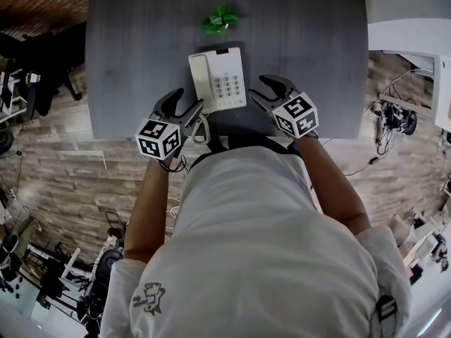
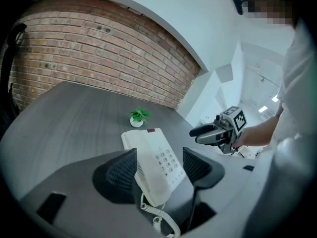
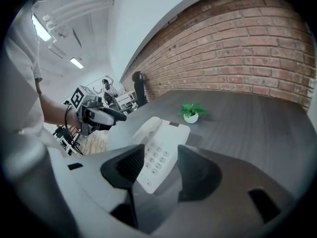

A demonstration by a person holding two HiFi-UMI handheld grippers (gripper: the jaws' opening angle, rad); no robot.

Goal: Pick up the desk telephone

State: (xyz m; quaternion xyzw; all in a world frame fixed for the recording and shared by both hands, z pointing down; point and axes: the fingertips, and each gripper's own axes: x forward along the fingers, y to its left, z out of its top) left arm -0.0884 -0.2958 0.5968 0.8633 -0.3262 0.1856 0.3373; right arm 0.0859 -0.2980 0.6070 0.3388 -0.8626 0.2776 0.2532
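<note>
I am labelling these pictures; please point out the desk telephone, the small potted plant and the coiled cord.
desk telephone (image 1: 229, 86), head view, on its keypad.
small potted plant (image 1: 220, 20), head view, on its leaves.
coiled cord (image 2: 158, 216), left gripper view, on its loops.

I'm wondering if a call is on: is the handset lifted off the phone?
No, the handset lies in its cradle on the telephone, which rests flat on the desk.

White short-sleeved shirt (image 1: 268, 259) fills the lower frame, with a small dark print (image 1: 148, 298) at its lower left. Mid-frame, the left gripper (image 1: 187, 101) and right gripper (image 1: 259, 89) are black with curved jaws and ribbed pads, each bearing a white cube (image 1: 158, 138) of black square markers.
</note>
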